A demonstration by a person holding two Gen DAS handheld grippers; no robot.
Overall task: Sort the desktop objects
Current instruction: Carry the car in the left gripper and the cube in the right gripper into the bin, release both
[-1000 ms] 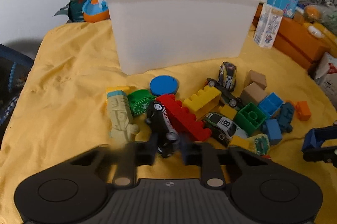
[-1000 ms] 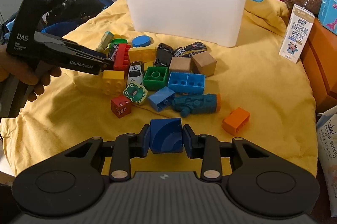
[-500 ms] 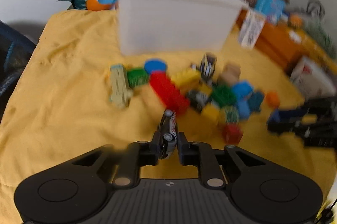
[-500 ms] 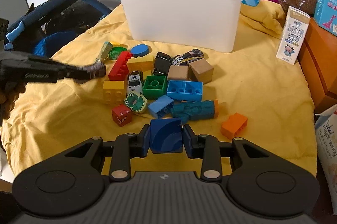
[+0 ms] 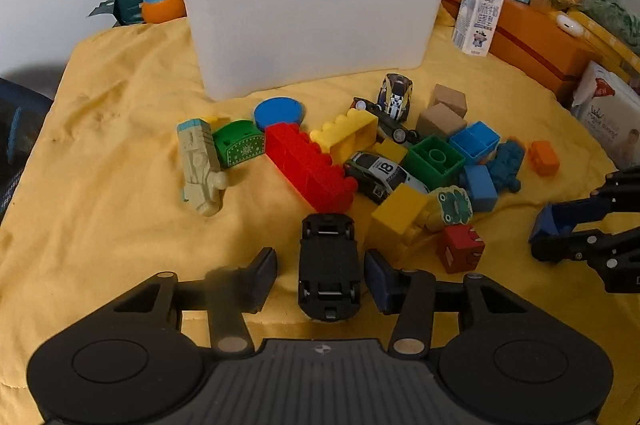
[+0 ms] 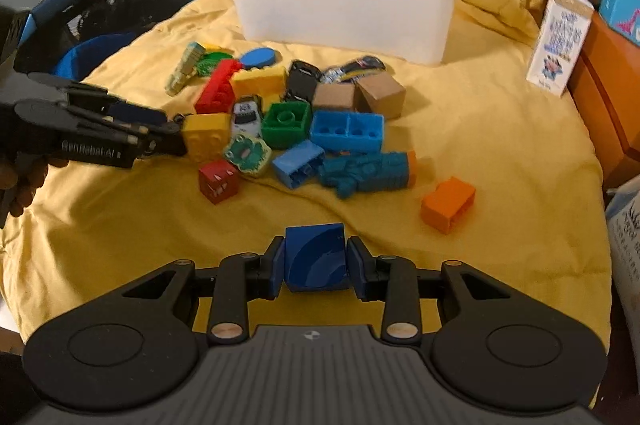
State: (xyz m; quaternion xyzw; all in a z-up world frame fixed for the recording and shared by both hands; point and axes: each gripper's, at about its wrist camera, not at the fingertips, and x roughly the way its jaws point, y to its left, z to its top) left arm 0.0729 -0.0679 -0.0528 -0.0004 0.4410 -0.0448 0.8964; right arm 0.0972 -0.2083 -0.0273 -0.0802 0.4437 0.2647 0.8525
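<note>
moved since earlier: the black toy car [image 5: 329, 267], a second ago in the pile against the red brick [image 5: 310, 167], now lies on its roof on the yellow cloth [image 5: 120, 209] on the near side of the pile, wheels up.
left gripper: the left gripper [image 5: 320, 275] has its jaws opening; the car lies between the pads with a gap on both sides, so it is released, not pinched.
car and gripper: the car's length runs along the fingers, its far end just short of the red brick and the yellow brick [image 5: 396, 217].
right gripper: the right gripper [image 6: 316, 265] is clenched on a dark blue block [image 6: 315, 257], both pads flat on its sides, held over the cloth's near edge.
pile: bricks, cubes and small cars lie mid-cloth, in front of the white tub [image 5: 312, 9], which stands toward the far edge; the red cube [image 5: 460, 247] and frog piece [image 5: 454, 205] sit on the pile's near right side, the orange brick [image 6: 448, 203] apart toward the right edge.
other cars: a white numbered car [image 5: 380, 175] lies between the red brick and the green brick [image 5: 434, 161]; a striped car [image 5: 396, 95] sits near the tub.
hard to make out: the tub's inside is hidden by its cloudy wall. in the right wrist view the left gripper [image 6: 120, 133] comes in from the left edge, blurred, and the car under it cannot be seen. the hand [image 6: 16, 181] holding it is cut off at the frame edge. in the left wrist view the left finger is smeared by blur.
</note>
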